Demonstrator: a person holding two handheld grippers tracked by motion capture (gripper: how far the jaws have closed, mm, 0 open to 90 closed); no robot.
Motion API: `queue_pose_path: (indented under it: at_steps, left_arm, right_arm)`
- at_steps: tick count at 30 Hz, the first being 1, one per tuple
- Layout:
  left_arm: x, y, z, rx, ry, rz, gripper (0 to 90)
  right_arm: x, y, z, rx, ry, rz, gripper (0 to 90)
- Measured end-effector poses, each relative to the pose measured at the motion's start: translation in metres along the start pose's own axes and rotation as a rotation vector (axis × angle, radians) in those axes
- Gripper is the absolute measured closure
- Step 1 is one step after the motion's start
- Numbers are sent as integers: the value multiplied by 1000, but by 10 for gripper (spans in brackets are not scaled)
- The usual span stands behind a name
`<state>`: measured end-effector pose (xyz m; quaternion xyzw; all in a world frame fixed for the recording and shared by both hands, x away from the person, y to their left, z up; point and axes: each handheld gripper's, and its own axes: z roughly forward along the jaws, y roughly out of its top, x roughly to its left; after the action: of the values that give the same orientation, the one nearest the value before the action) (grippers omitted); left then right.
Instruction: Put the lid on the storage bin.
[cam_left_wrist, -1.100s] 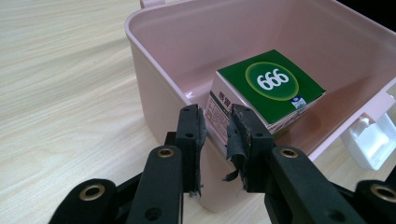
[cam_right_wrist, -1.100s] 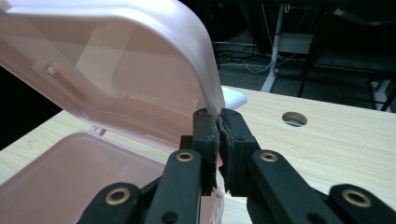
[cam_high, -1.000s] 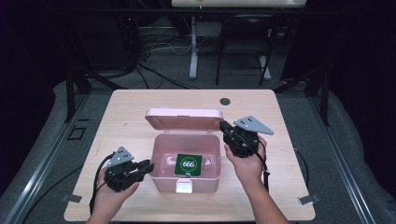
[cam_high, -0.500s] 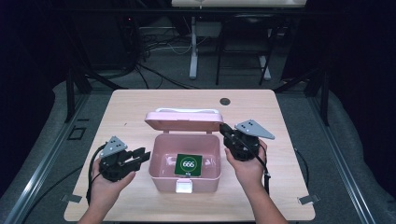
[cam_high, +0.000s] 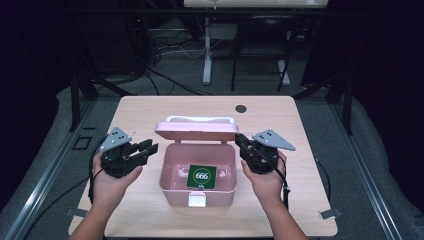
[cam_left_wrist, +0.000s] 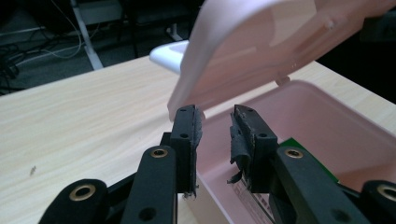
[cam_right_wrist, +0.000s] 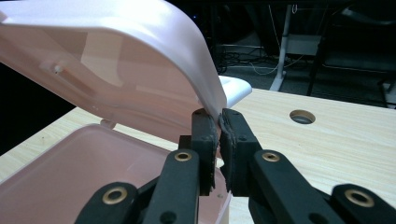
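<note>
Here the right gripper (cam_right_wrist: 218, 122) pinches the pink lid (cam_right_wrist: 140, 60) (edge between jaws); the left gripper (cam_left_wrist: 215, 122) is parted.

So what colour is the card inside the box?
Green card, white circle reading 666; the high view shows it best.

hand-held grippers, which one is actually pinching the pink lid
The right hand-held gripper: its jaws are shut on the lid edge. The left hand-held gripper is open, its jaws apart beside the box corner.
</note>
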<state>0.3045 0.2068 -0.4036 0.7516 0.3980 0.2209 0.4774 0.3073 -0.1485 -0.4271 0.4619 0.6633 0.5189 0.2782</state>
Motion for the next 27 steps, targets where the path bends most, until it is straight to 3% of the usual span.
queue_pose_path:
  at_steps: [7,27]
  left_arm:
    - [-2,16,4,-28,7,8,696]
    - [-3,25,5,-39,5,13,748]
  right_arm:
    - [-1,-2,0,6,8,2,832]
    - [-3,-11,1,30,-2,1,824]
